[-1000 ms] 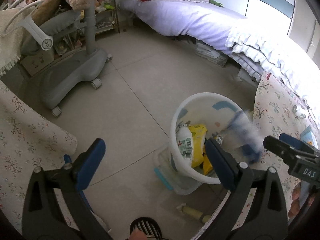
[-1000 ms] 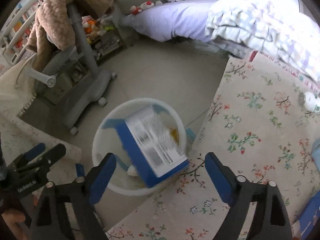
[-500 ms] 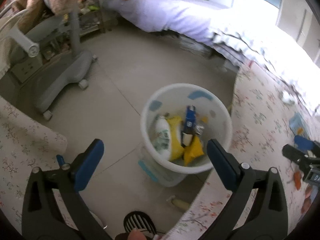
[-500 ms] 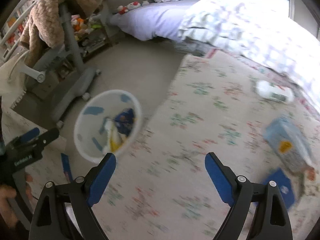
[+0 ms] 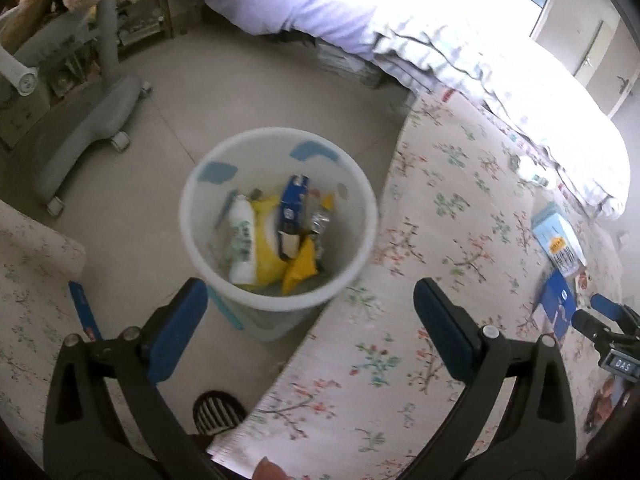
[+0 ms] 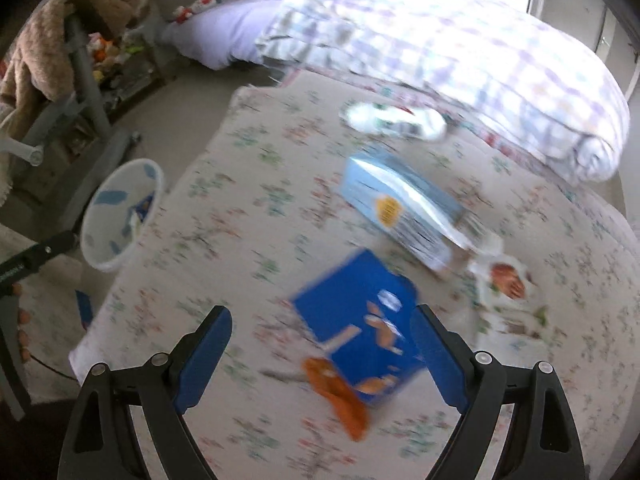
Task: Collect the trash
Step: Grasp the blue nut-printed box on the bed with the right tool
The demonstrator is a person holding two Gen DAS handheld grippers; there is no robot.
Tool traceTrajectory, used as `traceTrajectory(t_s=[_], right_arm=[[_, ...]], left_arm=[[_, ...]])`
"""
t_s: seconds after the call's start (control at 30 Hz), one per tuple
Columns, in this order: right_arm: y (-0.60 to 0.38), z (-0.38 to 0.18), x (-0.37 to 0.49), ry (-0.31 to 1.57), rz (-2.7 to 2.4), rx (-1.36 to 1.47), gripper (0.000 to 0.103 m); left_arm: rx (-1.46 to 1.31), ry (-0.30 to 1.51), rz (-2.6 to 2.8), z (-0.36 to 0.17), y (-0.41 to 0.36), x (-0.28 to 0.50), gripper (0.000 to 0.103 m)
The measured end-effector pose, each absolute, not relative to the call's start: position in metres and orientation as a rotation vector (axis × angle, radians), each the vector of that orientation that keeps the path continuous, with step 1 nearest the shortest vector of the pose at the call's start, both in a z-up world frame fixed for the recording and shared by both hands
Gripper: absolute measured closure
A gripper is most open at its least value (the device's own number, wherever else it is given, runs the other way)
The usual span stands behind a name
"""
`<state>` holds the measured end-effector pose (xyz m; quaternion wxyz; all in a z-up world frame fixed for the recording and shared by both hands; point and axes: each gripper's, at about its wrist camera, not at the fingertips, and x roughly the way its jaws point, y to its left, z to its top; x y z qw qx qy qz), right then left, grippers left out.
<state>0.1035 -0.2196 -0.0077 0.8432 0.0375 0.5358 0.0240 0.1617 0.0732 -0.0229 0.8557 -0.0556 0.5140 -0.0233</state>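
The left gripper (image 5: 306, 320) points steeply down, with its jaws wide apart and nothing between them. Below it stands the white trash bin (image 5: 362, 248) on the tiled floor (image 5: 168, 184), touching the left edge of the floral rug (image 5: 440, 216). Inside the bin lie a white bottle (image 5: 242, 240), yellow bags (image 5: 268, 248) and a dark blue pack (image 5: 294, 204).

The right gripper (image 6: 322, 350) is also tilted steeply down over the rug, and its jaws stand wide open and hold nothing. Its view is blurred. Between the two blue pads (image 6: 204, 356), but lying on the rug below them, is a dark blue box (image 6: 360, 316), with an orange wrapper (image 6: 340, 396) touching its near corner. Just beyond this box lies a light blue box (image 6: 400, 208), and farther, near the far edge of the rug beside the bed (image 6: 460, 60), a white bottle with a green label (image 6: 394, 118) lies on its side. To the right of the blue box there is a white wrapper with a red print (image 6: 506, 280).

In the left wrist view the right gripper shows at the right edge, over the dark blue box, well apart from the bin. A grey stand on wheels (image 5: 80, 128) is on the floor to the left of the bin.
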Motion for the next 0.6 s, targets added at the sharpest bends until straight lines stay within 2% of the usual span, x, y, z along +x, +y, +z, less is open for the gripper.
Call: traceTrajectory(t_s=[0.23,0.6], right_arm=[[-0.251,-0.030,0.103,1.185,0.018,0.081,0.011],[-0.230,-0.059,0.130,1.263,0.102,0.024,0.011]], left_arm=[[-0.122,1.098,-0.083,-0.026,0.053,0.162,0.001],[-0.094,1.084,-0.138,-0.024,0.027,0.166,0.001]])
